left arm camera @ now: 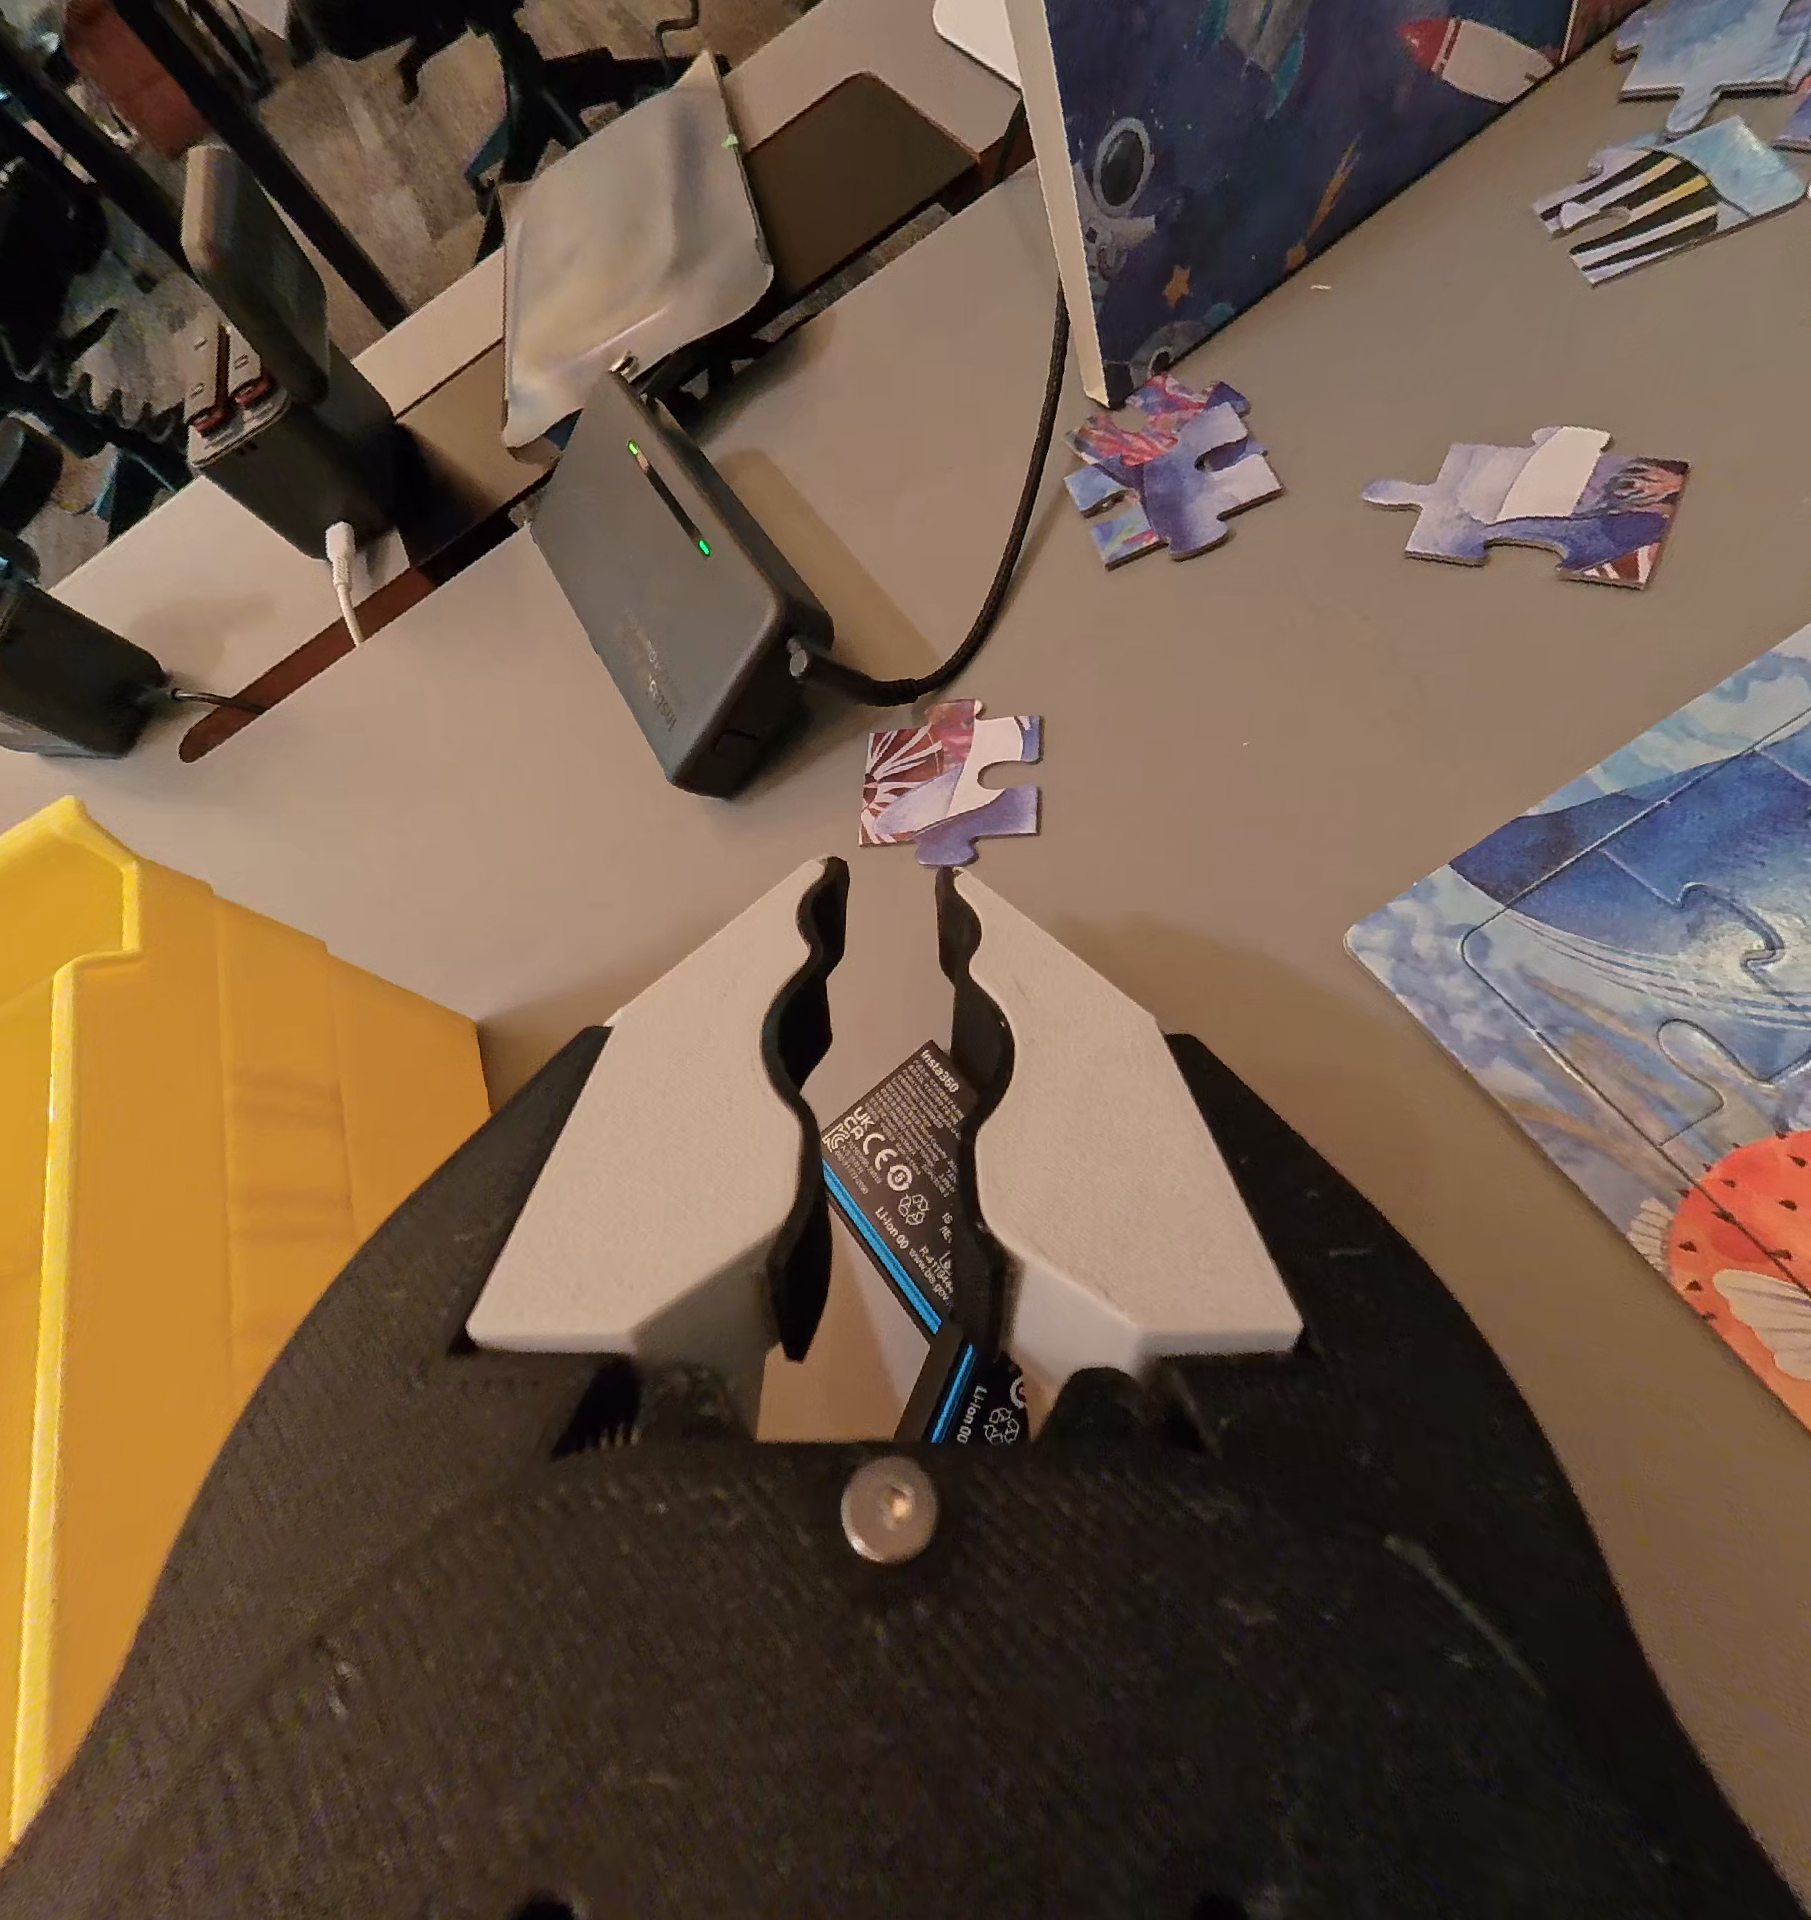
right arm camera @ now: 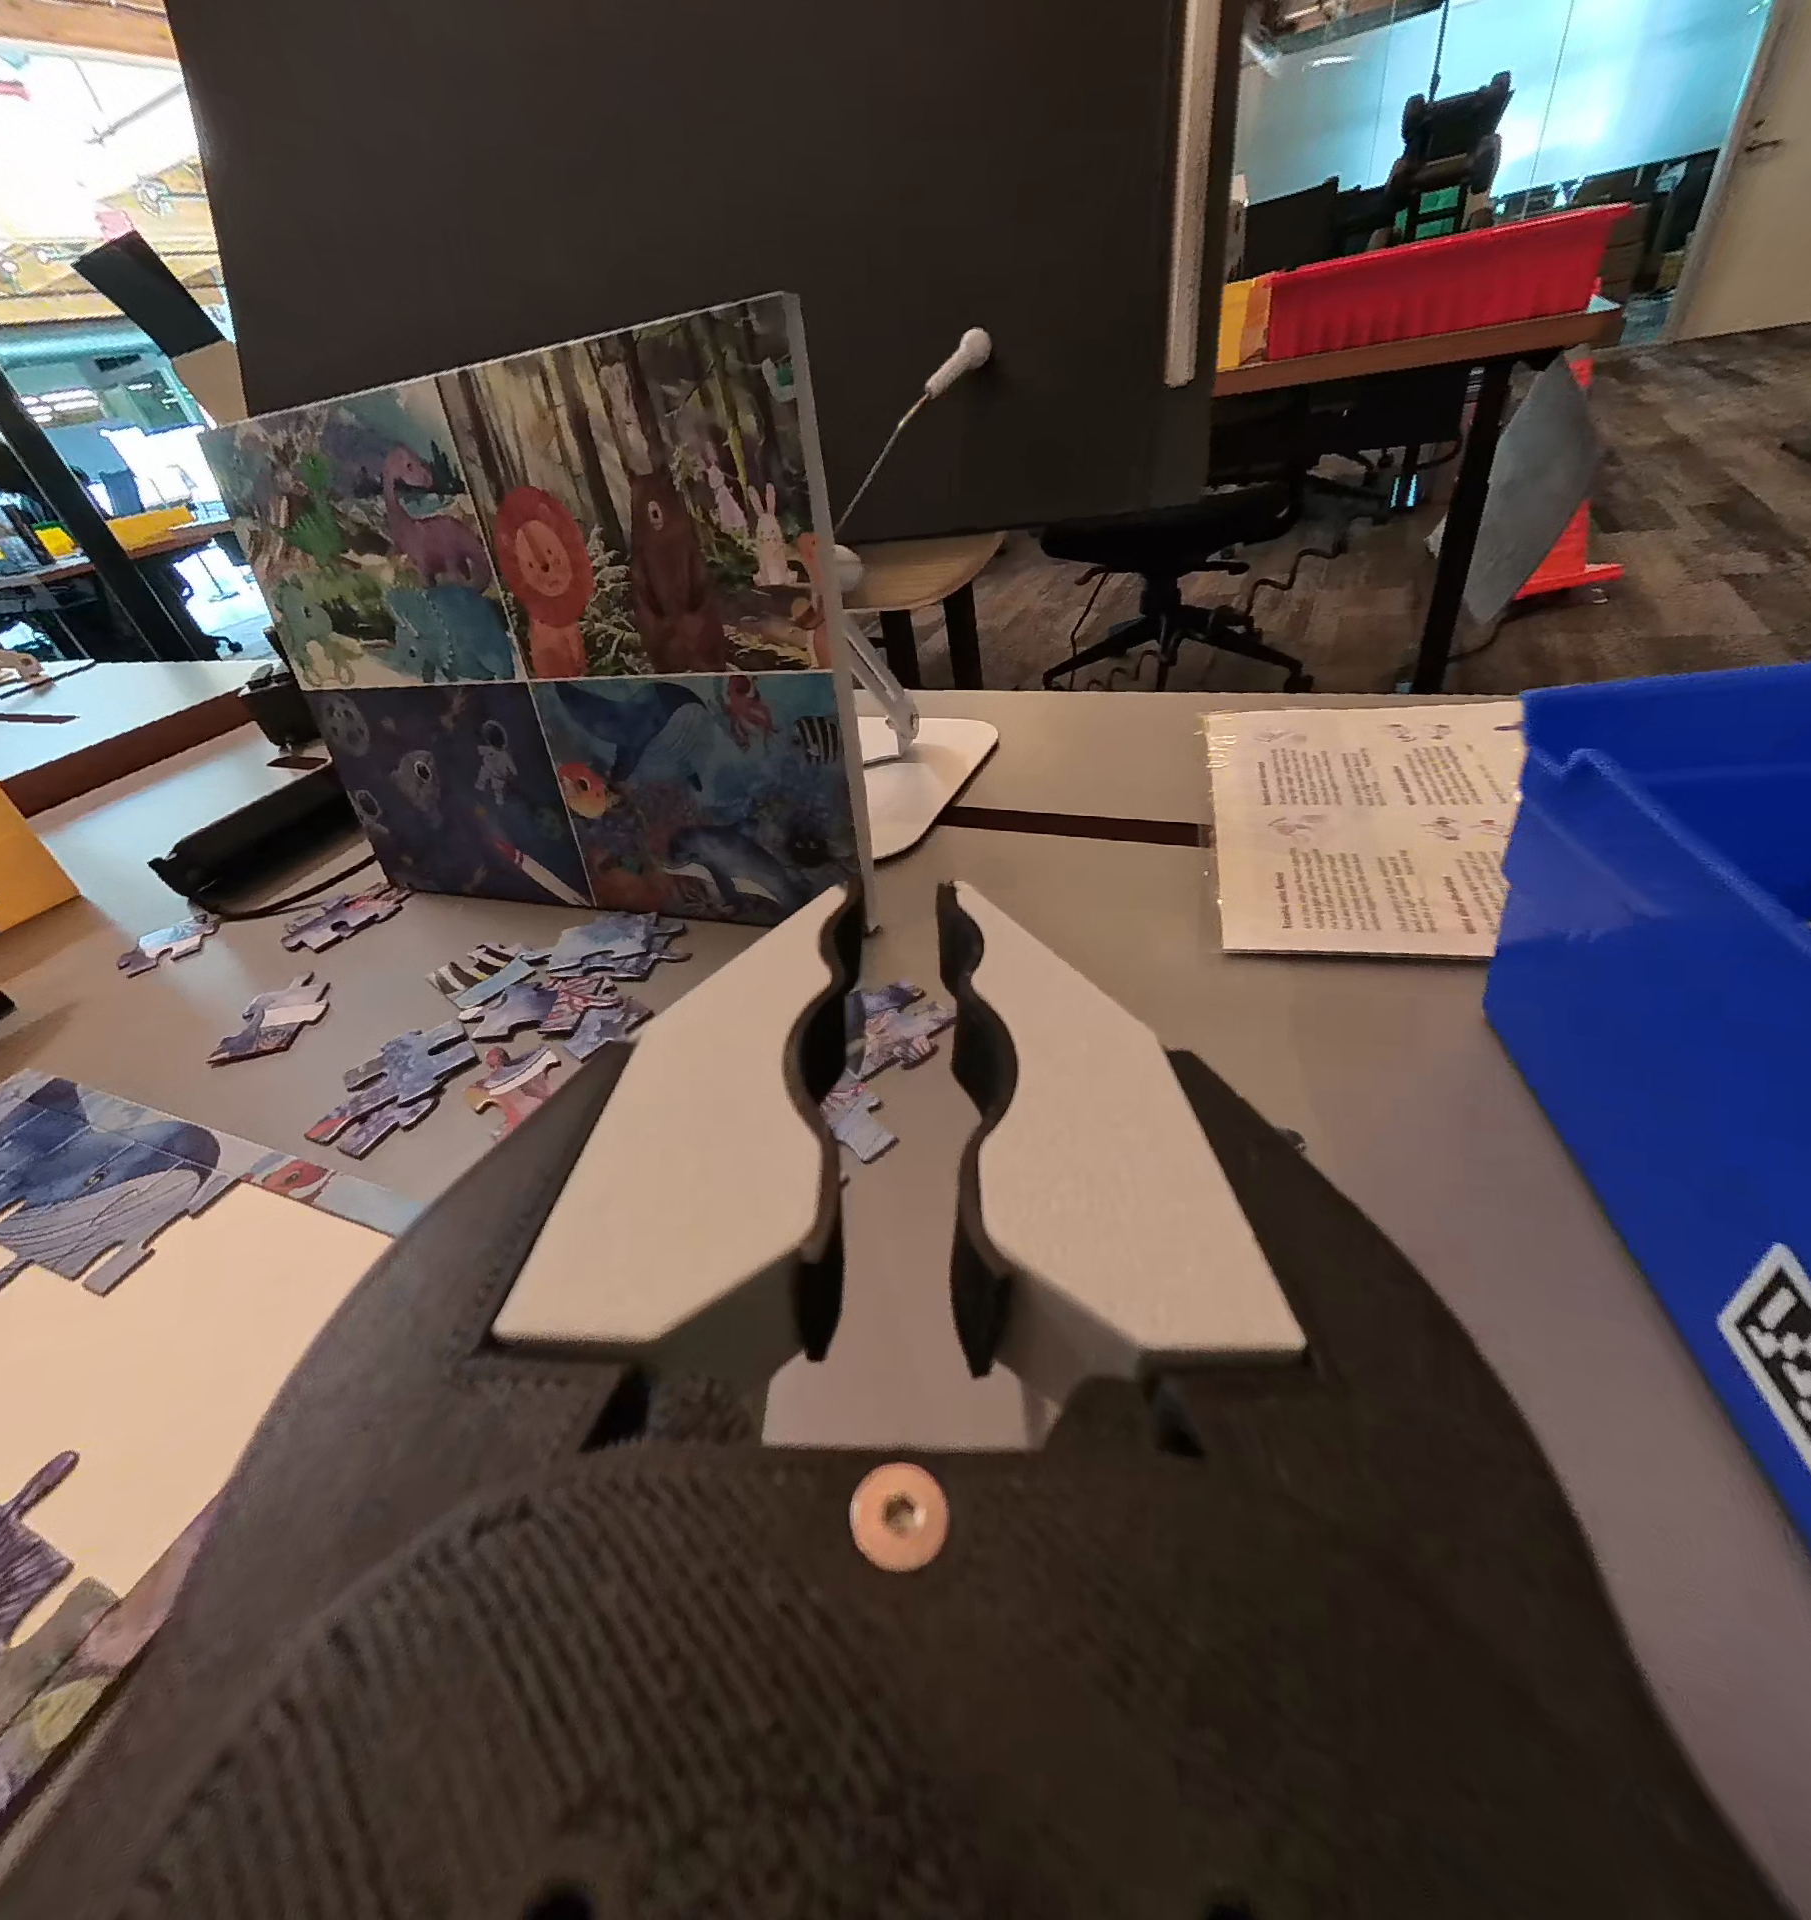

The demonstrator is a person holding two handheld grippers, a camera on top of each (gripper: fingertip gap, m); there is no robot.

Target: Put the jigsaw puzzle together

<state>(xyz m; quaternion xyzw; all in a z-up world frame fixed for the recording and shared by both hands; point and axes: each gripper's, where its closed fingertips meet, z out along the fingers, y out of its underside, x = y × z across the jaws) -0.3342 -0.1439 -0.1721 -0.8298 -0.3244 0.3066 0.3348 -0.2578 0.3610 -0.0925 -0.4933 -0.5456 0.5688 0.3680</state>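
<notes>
Risk: left tongs point(left arm camera: 890, 883), parted and empty, sit just short of a loose puzzle piece point(left arm camera: 951, 781) lying flat on the counter point(left arm camera: 1296, 727); pads may skid it away. Right tongs point(right arm camera: 901, 904) also parted, empty, above scattered pieces point(right arm camera: 527, 1013).

Grey table point(right arm camera: 1171, 997) — loose puzzle pieces point(right arm camera: 527, 1023), blue bin point(right arm camera: 1690, 987).

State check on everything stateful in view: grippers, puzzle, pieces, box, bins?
left gripper: open, empty, above the table
right gripper: open, empty
puzzle: partly assembled, bare gap in the middle
loose pieces: scattered flat, unjoined
nearest piece: flat, just beyond the left fingertips
puzzle box: standing upright
power bank: green lights on, cable plugged
yellow bin: open-topped
blue bin: open-topped
</notes>
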